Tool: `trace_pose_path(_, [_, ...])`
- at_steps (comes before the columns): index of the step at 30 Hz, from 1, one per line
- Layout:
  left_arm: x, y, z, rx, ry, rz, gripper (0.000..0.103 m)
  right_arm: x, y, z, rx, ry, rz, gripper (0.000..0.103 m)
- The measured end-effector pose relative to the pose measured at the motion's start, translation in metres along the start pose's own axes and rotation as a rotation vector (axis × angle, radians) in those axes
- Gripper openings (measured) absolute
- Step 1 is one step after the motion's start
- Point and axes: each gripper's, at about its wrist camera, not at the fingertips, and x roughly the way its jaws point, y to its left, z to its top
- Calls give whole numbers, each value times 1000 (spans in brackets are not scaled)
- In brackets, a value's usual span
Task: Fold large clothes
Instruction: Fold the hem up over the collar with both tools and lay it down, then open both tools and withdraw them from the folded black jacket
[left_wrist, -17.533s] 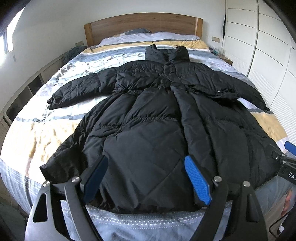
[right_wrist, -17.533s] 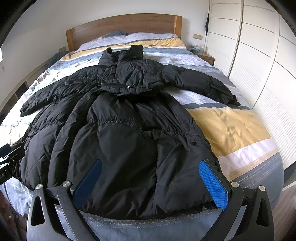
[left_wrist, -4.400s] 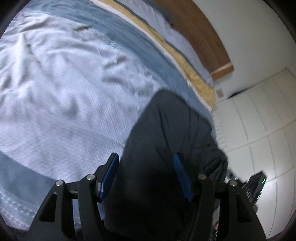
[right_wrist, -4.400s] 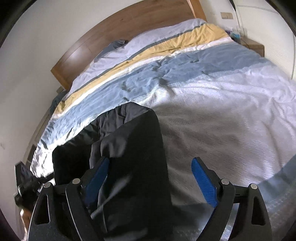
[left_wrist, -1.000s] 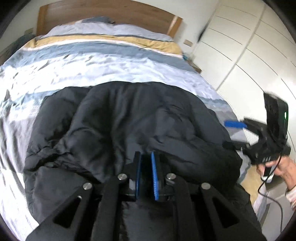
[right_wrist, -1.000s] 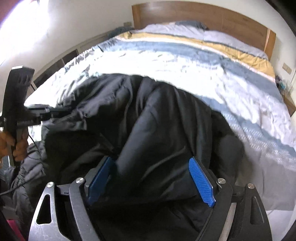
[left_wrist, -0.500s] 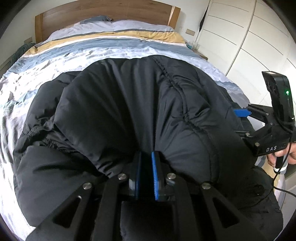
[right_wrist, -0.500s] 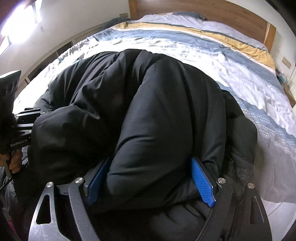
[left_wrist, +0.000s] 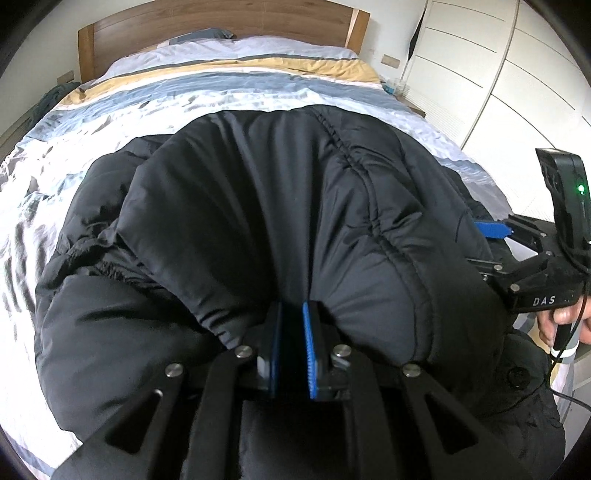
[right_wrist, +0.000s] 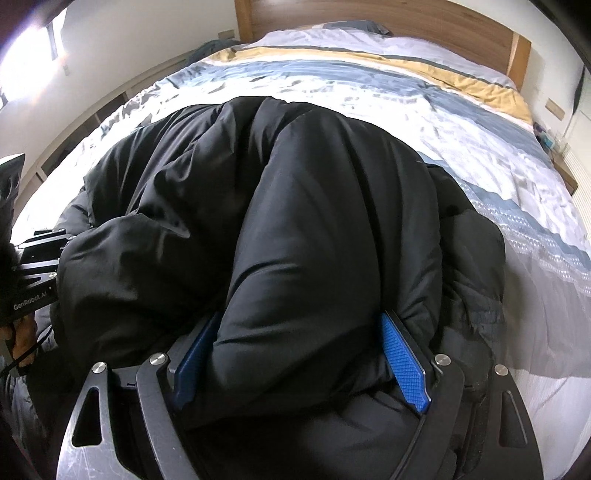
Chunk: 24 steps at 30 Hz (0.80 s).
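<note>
The black quilted puffer coat (left_wrist: 280, 206), bundled on the striped bed (left_wrist: 221, 88), looks soft, springy and slick, so I'd grip pinched folds near seams: the left gripper (left_wrist: 291, 347) is clamped tight on a thin fold, the right gripper (right_wrist: 299, 354) spread wide around a thick roll.

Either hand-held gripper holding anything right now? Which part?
Both hold the black coat. The left hand-held gripper pinches a thin fold of its near edge; the right hand-held gripper straddles a thick puffy fold, pads pressed against both sides.
</note>
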Motion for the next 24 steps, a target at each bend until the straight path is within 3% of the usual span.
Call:
trace_pose_path(10, [-3,1,-7,-5,7,6,12,-9,-5,-21,45,9,4,84])
trace_pose_path(16, [-9,2,-15,14,21,11,12,-15,-12,-38,137,17,44,84])
trace_pose_path(24, [-24,7,-28,36,77,18,12,-31,-11,-45,190,24,51,84])
